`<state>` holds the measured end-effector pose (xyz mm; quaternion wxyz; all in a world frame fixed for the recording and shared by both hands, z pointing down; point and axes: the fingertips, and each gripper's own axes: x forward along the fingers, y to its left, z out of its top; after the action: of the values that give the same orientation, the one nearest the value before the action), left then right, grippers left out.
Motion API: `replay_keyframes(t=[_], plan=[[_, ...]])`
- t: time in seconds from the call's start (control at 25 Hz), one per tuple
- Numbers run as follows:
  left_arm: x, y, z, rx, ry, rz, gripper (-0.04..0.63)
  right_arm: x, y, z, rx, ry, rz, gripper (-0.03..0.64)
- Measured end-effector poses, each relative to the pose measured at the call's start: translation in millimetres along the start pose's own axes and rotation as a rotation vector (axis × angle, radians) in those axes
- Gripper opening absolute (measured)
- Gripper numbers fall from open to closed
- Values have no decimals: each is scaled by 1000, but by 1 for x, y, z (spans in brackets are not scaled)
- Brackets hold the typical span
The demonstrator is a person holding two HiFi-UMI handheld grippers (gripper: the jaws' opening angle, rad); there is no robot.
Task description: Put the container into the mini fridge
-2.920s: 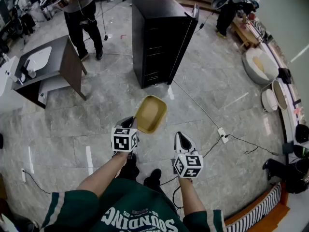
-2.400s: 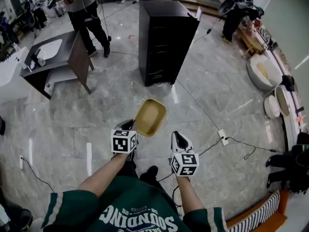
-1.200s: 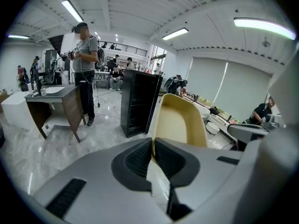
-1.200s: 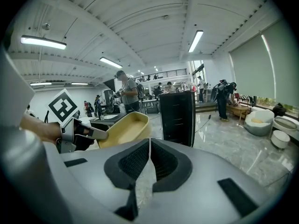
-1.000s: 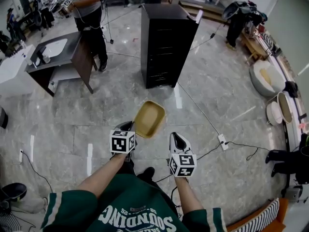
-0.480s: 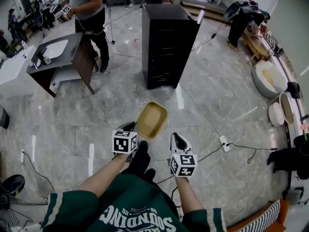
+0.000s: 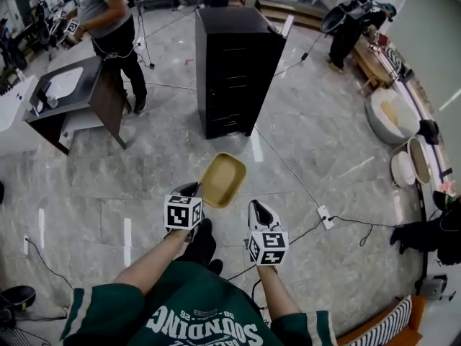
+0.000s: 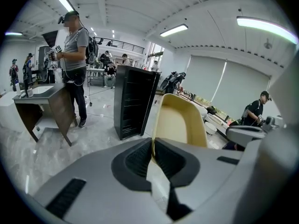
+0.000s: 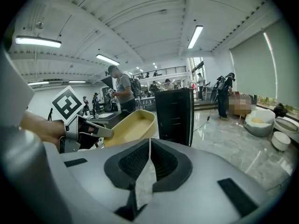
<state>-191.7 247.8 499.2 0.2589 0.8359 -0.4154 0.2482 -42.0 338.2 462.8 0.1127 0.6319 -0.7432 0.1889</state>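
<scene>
Clearly mid-carry: left tool (image 7: 197,190) was pinched shut on the rim of the tan rounded plastic container (image 7: 223,179), held in the air over the floor, well apart from the tall black mini fridge (image 7: 234,63). Right tool (image 7: 257,209) was closed, empty. Risk: thin edge grip with the container cantilevered, so a jolt could twist it loose. White cable (image 7: 288,166) crossing the grey marble floor (image 7: 338,135) could trip. Open lab room, another person (image 7: 108,20) by a dark tabletop (image 7: 90,71).
</scene>
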Motion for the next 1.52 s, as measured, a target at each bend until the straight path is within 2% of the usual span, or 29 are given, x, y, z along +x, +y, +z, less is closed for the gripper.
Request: replay_keyframes(t=[0.36,0.88,1.52], plan=[[65,21,51,10,26,-22,29,69,-35,35,20,9,-18,35],[123,61,101,23,48,-53,29,147,-49,70,37,12,-41,35],[150,81,131,20,46,-81,29,177,-59,88,37,15,-78,35]])
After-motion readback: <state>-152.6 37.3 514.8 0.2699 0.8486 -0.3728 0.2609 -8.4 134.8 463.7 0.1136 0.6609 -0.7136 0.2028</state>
